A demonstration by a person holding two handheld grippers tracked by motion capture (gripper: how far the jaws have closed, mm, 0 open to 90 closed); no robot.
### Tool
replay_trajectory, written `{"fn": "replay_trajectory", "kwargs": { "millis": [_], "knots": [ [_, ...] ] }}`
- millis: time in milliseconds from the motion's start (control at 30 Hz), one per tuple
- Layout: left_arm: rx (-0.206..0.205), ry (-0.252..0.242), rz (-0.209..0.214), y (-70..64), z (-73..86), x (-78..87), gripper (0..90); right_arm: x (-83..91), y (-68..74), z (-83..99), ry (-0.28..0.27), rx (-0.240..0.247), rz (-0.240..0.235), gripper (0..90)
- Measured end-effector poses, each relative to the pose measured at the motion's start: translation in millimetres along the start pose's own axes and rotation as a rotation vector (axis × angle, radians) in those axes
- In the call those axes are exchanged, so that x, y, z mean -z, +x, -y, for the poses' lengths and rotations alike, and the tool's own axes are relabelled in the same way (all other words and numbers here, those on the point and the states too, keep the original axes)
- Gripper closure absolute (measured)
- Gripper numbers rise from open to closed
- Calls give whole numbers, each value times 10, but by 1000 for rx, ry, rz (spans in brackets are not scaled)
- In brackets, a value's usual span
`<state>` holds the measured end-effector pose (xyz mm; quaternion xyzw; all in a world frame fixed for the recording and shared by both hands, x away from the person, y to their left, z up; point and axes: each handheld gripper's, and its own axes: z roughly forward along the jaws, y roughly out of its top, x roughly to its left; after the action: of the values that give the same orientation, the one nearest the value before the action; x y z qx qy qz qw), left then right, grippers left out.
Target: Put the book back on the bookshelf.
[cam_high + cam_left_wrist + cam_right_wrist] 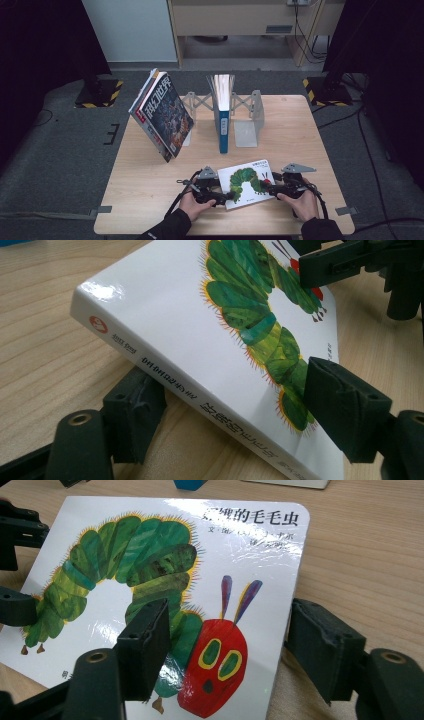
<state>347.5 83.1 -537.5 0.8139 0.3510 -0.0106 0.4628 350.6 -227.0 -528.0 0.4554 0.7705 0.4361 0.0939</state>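
Both grippers clamp the caterpillar book [246, 184] at the table's [150, 200] near edge: left gripper [226, 196] w/ jaws across its spine edge, right gripper [267, 189] across its opposite edge.

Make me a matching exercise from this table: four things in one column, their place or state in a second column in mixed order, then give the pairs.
Things:
1. caterpillar book
2. blue book
3. magazine stack
4. right gripper

Places or states:
A. upright inside the metal rack
B. leaning tilted at the rack's left end
C. near edge of the table, clamped at both ends
D. jaws over the caterpillar's red head end

Pairs: 1-C, 2-A, 3-B, 4-D
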Motion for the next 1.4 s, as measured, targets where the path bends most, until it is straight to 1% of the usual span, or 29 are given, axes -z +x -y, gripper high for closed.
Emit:
{"fn": "replay_trajectory", "kwargs": {
  "millis": [200,467,500,533,667,733,900,967,1000,1100,1133,1167,1200,1267,1300,1333,1400],
  "knots": [
    [7,0,15,22,-1,7,245,-5,11,6,-16,-23,8,371],
    [13,-4,30,37,0,9,246,-4,23,-5,-37,-14,-13,436],
    [12,-8,29,39,0,5,247,-4,27,-7,-42,-19,-15,444],
    [17,-2,31,34,2,10,247,-3,34,-8,-46,-18,-19,450],
    [17,-2,33,34,3,13,253,-6,36,-14,-47,-9,-24,457],
    [17,-2,32,33,3,13,254,-5,22,-15,-51,-12,-29,461],
    [23,-6,37,40,5,16,265,-1,12,2,-31,-24,-40,425],
    [39,-10,41,43,11,19,275,-1,14,15,-25,-34,-48,422],
    [46,-12,44,45,14,20,287,-2,12,17,-25,-29,-50,420],
    [44,-18,37,33,17,22,293,-4,11,15,-24,-34,-50,420],
    [44,-22,36,29,17,23,296,-2,10,14,-25,-35,-50,420],
    [35,-30,36,31,16,26,300,0,12,12,-28,-39,-49,422],
    [38,-35,36,30,17,29,310,3,10,9,-32,-35,-47,423],
    [47,-46,38,31,13,40,333,8,6,4,-44,-37,-42,431],
    [57,-51,43,36,8,48,345,12,5,2,-46,-35,-43,432],
    [70,-56,48,41,3,58,366,16,10,-3,-50,-42,-42,435],
    [77,-62,53,44,-8,75,400,20,5,-10,-61,-33,-40,438]
  ]
}}
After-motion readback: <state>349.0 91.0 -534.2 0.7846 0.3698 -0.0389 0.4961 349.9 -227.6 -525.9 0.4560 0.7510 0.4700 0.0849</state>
